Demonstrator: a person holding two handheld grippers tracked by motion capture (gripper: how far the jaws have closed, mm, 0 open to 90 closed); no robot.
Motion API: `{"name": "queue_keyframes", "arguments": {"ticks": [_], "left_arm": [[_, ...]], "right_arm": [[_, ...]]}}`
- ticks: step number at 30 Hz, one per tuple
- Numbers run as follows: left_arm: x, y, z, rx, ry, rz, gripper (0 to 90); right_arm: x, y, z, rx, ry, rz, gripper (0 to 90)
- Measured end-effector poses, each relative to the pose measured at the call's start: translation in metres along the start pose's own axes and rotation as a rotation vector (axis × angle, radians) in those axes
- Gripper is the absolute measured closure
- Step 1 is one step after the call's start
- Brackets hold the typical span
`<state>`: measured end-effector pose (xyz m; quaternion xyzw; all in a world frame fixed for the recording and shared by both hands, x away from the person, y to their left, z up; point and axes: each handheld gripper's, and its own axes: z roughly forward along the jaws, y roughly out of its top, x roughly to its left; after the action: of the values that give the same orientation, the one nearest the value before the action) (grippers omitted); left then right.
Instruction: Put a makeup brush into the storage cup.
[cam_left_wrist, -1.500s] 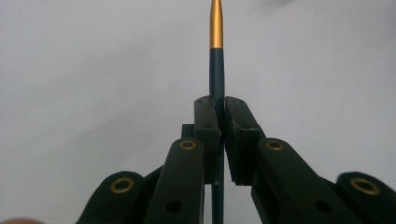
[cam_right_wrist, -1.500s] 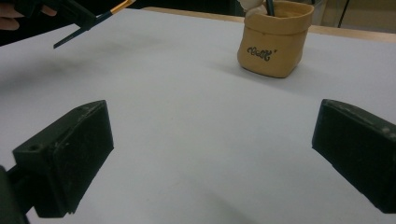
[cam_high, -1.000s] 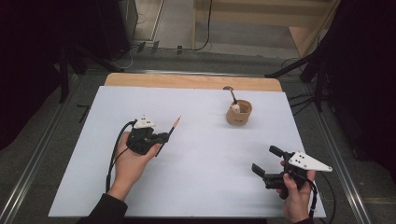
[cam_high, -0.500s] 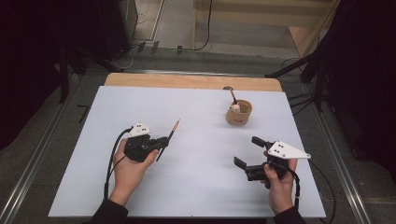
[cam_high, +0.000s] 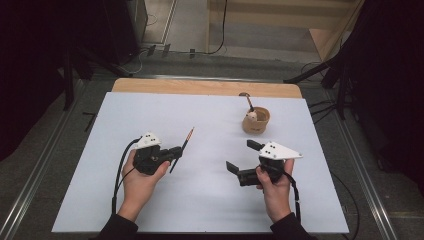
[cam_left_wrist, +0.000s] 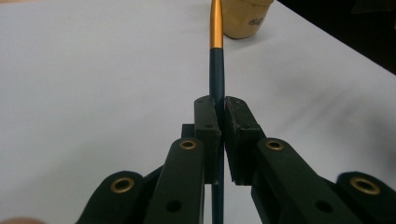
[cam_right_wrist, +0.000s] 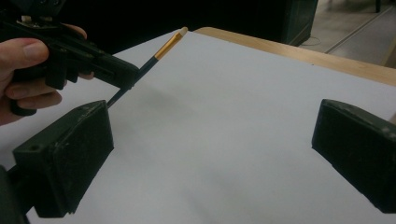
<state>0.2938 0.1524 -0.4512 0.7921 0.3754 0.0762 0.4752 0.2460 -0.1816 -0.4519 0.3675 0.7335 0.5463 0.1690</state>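
A dark room is surrounding the work area, with grey floor and cables lying beyond the far side in the high view. The table (cam_high: 200, 87) is showing a strip of bare wood along its far edge, and a large white sheet (cam_high: 210, 200) is covering nearly all the rest, reaching close to the left, right and near edges. Most of the sheet is lying bare, with wide open space across its middle and left.

Near the far right of the sheet a small tan cup (cam_high: 256, 121) is standing upright with a dark-handled tool leaning out of it. It is sitting well apart from both hands.

The left gripper (cam_high: 172, 152) is hovering over the left middle of the sheet, its jaws pressed together on a thin brush (cam_high: 182, 149) with a dark handle and a gold ferrule. The brush is slanting up and away from the person, its tip pointing toward the far right.

The right gripper (cam_high: 240, 157) is being held over the right middle of the sheet, near the cup, with its jaws spread wide and nothing between them.

The left gripper view is revealing how the pads are pinching the dark handle (cam_left_wrist: 216, 88) just below the ferrule, with the cup (cam_left_wrist: 243, 18) straight ahead. The right gripper view is showing the left hand (cam_right_wrist: 25, 74) and the brush tip (cam_right_wrist: 170, 42) across bare sheet
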Motion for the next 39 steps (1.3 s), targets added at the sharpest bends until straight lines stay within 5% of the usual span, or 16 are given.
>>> {"name": "queue_keyframes", "arguments": {"ticks": [10,15,20,22,31,39], "left_arm": [[-0.007,-0.001,0.001,-0.025,-0.021,0.010,85.2],[-0.011,-0.003,0.004,-0.033,-0.039,0.021,85.2],[-0.017,-0.007,0.009,-0.046,-0.061,0.011,85.2],[-0.019,-0.008,0.010,-0.048,-0.064,0.016,85.1],[-0.028,-0.010,0.013,-0.066,-0.087,0.023,85.2],[-0.035,-0.011,0.015,-0.079,-0.096,0.035,85.1]], "right_arm": [[0.016,0.009,0.028,0.023,0.060,0.048,1.2],[0.023,0.010,0.037,0.036,0.006,0.055,9.0],[0.024,0.008,0.041,0.019,0.030,0.101,10.3],[0.027,0.008,0.043,0.020,-0.029,0.125,14.8],[0.035,0.007,0.052,0.003,-0.097,0.240,26.6],[0.040,0.004,0.055,-0.036,-0.060,0.311,34.3]]}}
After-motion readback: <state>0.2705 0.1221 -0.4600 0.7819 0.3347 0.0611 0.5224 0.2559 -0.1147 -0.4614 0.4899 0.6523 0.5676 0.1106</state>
